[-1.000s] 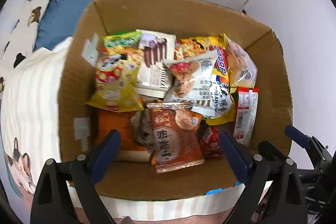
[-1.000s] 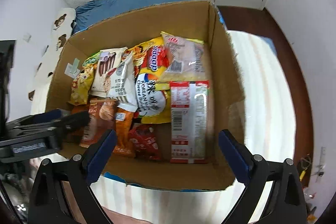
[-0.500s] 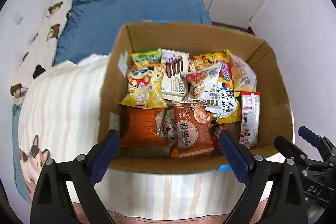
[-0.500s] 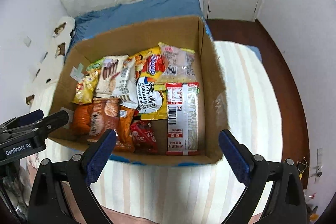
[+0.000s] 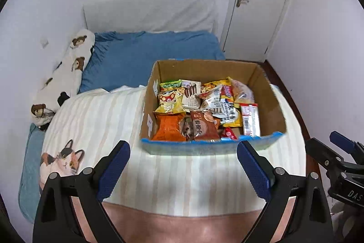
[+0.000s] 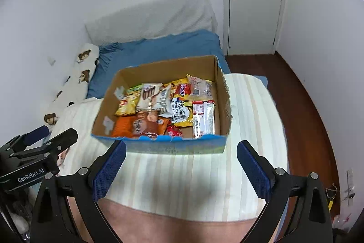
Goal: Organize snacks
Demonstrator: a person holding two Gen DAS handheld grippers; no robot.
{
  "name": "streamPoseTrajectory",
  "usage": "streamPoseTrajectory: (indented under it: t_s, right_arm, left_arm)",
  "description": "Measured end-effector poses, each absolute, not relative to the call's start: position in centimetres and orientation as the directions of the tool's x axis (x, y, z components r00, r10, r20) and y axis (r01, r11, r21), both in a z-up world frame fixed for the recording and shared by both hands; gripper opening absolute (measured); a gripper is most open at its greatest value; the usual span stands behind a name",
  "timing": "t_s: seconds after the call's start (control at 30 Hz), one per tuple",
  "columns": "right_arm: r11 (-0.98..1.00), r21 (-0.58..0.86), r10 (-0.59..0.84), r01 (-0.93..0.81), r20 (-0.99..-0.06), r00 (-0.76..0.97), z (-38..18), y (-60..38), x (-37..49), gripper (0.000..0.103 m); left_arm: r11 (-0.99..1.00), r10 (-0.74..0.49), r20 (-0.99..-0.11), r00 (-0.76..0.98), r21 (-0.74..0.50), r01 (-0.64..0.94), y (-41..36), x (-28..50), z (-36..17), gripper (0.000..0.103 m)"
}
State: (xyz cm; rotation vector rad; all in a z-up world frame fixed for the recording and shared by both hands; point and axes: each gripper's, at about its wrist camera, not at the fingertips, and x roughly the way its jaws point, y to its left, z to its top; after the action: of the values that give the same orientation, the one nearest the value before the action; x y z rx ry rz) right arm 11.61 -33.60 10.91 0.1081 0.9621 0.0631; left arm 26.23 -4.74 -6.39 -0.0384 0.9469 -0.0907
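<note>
Your snacks (image 5: 204,106) lie packed together inside the open cardboard box (image 5: 276,106), which sits on the striped blanket (image 5: 95,120) on the bed, its blue-printed front wall facing you. Inside, an orange bag (image 5: 167,128) rests at the near left corner, a brown packet (image 5: 201,126) just beside it, a yellow mushroom-print bag (image 5: 169,101) behind, and a long red-and-white pack (image 5: 250,120) lies along the right wall. Your left gripper (image 5: 183,172) is spread wide, its blue pads (image 5: 113,169) holding nothing and touching nothing, poised above the blanket short of the box. Your right gripper (image 6: 180,171) is spread just as wide and equally empty, also short of the box front; from its view the box (image 6: 221,92) sits between the fingertips and beyond them. Each gripper shows at the edge of the other's view. A cat picture (image 5: 62,159) is printed on the blanket's near left, a bear-print pillow (image 5: 68,74) lies along the wall, a blue sheet (image 5: 145,54) covers the bed beyond, and a white door (image 5: 261,1) stands shut at the back.
</note>
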Motion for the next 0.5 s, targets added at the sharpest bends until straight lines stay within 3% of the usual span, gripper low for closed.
streamPoseTrajectory:
  t_s: [0.5]
  right_arm:
    - [0.995, 0.094, 0.089, -0.028, -0.732, 0.676, 17.9, -33.0, -1.4, 0.102]
  left_arm:
    - [0.995, -0.1, -0.733, 0.672, -0.059, 0.084, -4.4, 15.8, -1.2, 0.096]
